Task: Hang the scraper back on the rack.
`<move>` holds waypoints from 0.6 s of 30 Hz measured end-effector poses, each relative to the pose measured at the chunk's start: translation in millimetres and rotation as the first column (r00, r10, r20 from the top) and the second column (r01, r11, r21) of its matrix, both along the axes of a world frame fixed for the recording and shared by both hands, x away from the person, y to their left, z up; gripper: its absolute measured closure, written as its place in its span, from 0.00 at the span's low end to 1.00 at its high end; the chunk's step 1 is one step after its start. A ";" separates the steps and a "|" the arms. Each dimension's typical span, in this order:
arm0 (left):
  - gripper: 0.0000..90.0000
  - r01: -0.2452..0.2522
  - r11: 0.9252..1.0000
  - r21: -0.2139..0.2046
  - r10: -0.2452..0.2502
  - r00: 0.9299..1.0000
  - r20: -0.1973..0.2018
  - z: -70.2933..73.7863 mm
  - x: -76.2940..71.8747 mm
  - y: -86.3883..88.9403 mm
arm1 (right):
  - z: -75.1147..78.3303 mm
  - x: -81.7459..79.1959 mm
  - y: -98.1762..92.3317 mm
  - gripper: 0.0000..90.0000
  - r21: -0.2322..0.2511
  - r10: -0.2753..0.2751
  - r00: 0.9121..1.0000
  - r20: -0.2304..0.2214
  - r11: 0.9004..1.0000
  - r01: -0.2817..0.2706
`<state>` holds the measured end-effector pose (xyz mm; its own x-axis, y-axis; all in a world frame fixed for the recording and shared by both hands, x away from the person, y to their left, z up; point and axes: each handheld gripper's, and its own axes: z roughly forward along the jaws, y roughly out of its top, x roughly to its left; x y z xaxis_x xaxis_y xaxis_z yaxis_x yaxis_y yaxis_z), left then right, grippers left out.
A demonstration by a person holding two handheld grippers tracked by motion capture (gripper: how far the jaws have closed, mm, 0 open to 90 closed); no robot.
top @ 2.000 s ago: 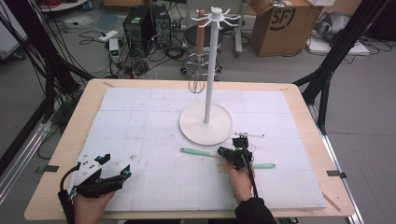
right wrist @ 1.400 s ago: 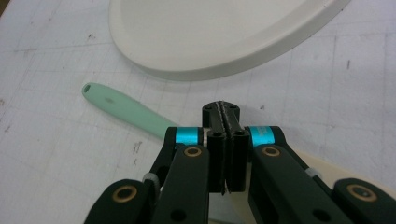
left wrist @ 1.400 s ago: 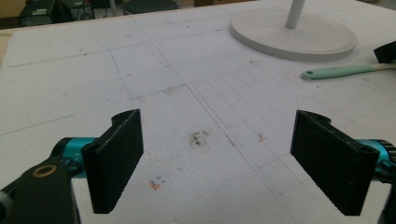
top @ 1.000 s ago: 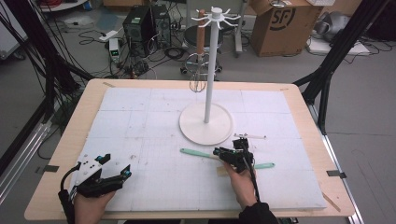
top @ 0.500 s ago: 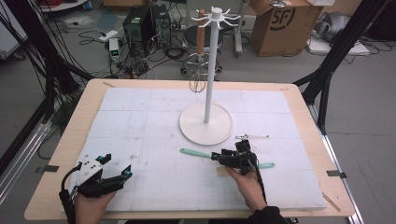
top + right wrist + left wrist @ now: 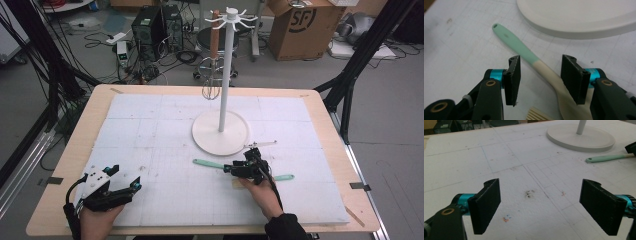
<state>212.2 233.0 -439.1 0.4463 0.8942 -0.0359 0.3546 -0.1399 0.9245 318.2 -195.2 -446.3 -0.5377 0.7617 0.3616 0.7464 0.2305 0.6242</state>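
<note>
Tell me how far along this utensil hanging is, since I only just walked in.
Done: a whisk already hangs from the white rack. In hand: the right gripper straddles the mint-handled spatula, which lies flat on the foam mat; its fingers have just been closing, with gaps at both sides. The left gripper rests open. Left: probably gripping, lifting and hooking the spatula.

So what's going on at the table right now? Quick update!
Left gripper open, idle. Right gripper open, jaws just closing, straddling the spatula, pads not touching. Stand base close beside.
</note>
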 end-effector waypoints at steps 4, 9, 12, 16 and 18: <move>0.20 0.004 1.000 0.003 -0.004 1.000 0.002 0.1 -0.3 -1.4 | 4.7 -4.2 13.8 0.65 -0.195 0.084 0.993 0.079 0.978 -0.067; 0.20 0.008 1.000 0.006 -0.008 1.000 0.002 0.5 -1.0 -3.1 | 6.6 -4.4 22.0 0.68 -0.301 0.135 0.985 0.109 0.949 -0.097; 0.20 0.009 1.000 0.006 -0.009 1.000 0.002 0.7 -1.4 -4.0 | 5.8 -1.6 18.8 0.74 -0.287 0.145 0.984 0.107 0.952 -0.109; 0.20 0.010 1.000 0.004 -0.010 1.000 0.004 0.7 -1.3 -4.1 | 5.8 1.9 15.1 0.78 -0.276 0.159 0.983 0.096 0.953 -0.127; 0.20 0.011 1.000 0.006 -0.011 1.000 0.001 0.5 -0.9 -3.7 | 6.7 1.8 16.6 0.79 -0.294 0.171 0.980 0.099 0.946 -0.135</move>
<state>211.2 229.4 -438.6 0.4561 0.8894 -0.0301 0.3519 -0.1492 0.9241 320.0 -178.5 -439.6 -0.6821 0.7283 0.0664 0.6108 0.5175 0.5992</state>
